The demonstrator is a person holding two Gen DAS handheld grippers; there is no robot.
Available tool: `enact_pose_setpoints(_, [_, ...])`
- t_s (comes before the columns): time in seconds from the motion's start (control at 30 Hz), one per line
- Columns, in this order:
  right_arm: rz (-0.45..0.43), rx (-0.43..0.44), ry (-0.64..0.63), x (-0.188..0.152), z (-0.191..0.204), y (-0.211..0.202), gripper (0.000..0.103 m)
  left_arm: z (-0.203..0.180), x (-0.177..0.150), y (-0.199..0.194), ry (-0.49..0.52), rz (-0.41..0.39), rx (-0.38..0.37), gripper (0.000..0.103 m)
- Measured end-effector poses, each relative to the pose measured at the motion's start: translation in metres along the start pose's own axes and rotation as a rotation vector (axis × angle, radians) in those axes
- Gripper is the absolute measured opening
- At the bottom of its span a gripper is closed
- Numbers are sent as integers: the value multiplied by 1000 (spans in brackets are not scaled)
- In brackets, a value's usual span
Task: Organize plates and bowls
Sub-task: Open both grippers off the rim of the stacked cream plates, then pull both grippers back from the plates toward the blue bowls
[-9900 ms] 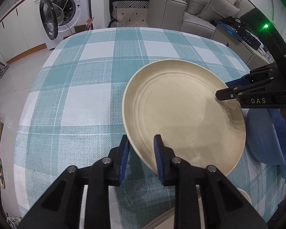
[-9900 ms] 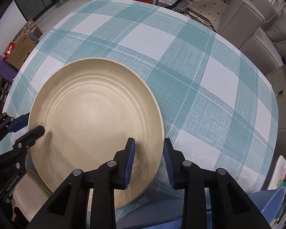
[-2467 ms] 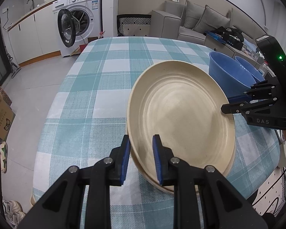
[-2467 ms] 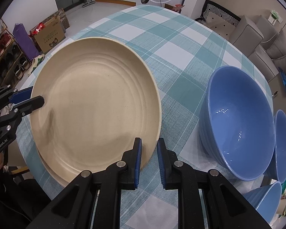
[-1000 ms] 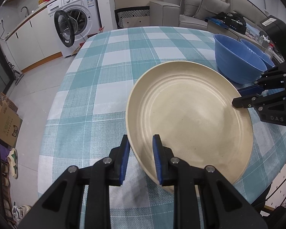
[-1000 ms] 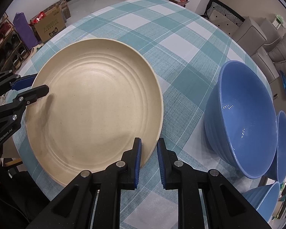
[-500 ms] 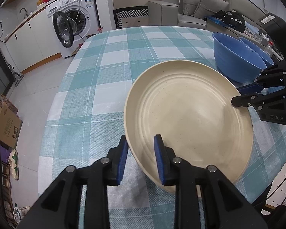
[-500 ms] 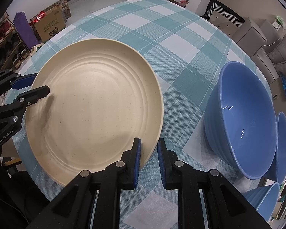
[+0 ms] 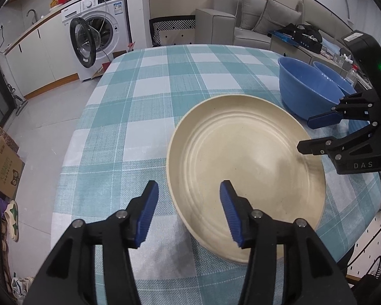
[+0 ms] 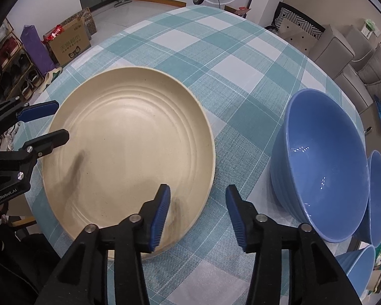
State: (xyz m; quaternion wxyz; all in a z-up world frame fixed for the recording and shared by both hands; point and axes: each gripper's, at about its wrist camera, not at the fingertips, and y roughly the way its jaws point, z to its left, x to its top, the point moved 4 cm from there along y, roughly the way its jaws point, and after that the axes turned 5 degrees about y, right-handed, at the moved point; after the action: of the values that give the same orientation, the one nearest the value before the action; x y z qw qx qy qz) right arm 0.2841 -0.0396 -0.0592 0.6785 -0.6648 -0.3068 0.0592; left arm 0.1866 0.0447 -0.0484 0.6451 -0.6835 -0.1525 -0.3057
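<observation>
Plate: set down on the checked table (likely stacked).
Left gripper: just opened — rim between jaws, untouched.
Right gripper: likewise released.
Left: blue bowls — unstacked.

A bench draped in a teal-and-white checked cloth fills the middle of both views. A cream plate sits at centre left in the right wrist view. Blue bowls stand on the cloth at the right edge, near the plate but apart from it.
</observation>
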Motion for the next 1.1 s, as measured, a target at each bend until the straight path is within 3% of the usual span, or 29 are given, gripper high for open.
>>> enact_pose_setpoints(0.17, [-40, 37, 18, 0, -1, -9, 79, 2, 4, -6, -4, -22, -3, 53])
enact_pose_setpoints(0.33, [-78, 84, 48, 0, -4, -19, 82, -1, 9, -10, 3, -43, -18, 57])
enact_pose_setpoints(0.43, [-99, 86, 53, 0, -5, -24, 84, -3, 12, -13, -2, -58, -20, 77])
enact_pose_setpoints(0.53, [-122, 85, 61, 1, -7, -31, 87, -4, 15, -19, -5, -85, -24, 81])
enact_pose_setpoints(0.6, [-136, 93, 68, 2, -8, -35, 89, -4, 17, -22, -10, -97, -29, 100])
enact_pose_setpoints(0.63, [-145, 99, 70, 2, -9, -38, 89, -4, 18, -24, -13, -110, -24, 103])
enact_pose_setpoints(0.8, [-187, 105, 89, 1, -13, -48, 101, -5, 21, -34, -11, -146, -22, 103])
enact_pose_setpoints(1.1, [-229, 104, 121, -5, -22, -62, 102, -9, 26, -40, -8, -164, -33, 103])
